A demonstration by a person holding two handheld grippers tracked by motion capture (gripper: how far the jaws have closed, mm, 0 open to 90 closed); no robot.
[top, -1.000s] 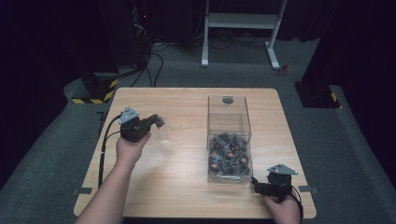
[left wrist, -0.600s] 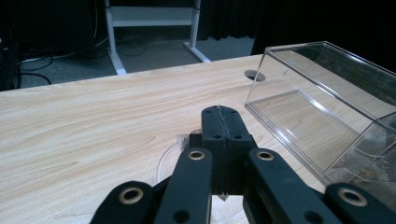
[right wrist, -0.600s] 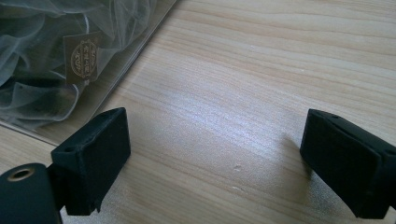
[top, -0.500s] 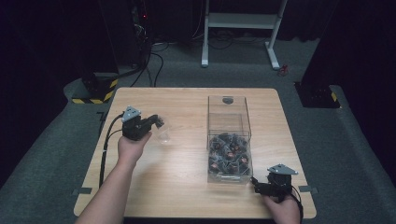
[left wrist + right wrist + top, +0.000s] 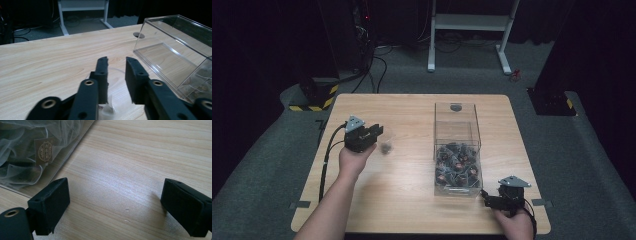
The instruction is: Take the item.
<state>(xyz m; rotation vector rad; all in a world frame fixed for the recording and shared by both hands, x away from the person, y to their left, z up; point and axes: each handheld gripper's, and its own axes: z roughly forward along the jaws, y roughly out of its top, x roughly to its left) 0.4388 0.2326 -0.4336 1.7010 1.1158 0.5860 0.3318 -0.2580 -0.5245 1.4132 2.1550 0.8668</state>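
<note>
Wooden tabletop [image 5: 412, 200] sits on grey carpet in a dark room, with a white desk frame [image 5: 472, 30] and cables beyond.

Nearest, at the table's near right corner, the right gripper [image 5: 488, 199] rests low, jaws spread wide with nothing but bare wood between them. Its own view shows the wall of the clear box [image 5: 75, 142] just beside one jaw.

Farther in, left of centre, the left gripper [image 5: 380, 133] has just been opening. Its jaws stand apart, and a small clear pouch [image 5: 386, 147] with dark contents lies on the wood at their tips, its film showing between them in the left gripper view [image 5: 108, 110]; no pad presses on it.

The clear box stands right of centre, its near end heaped with similar pouches [image 5: 457, 162], far end bare.
</note>
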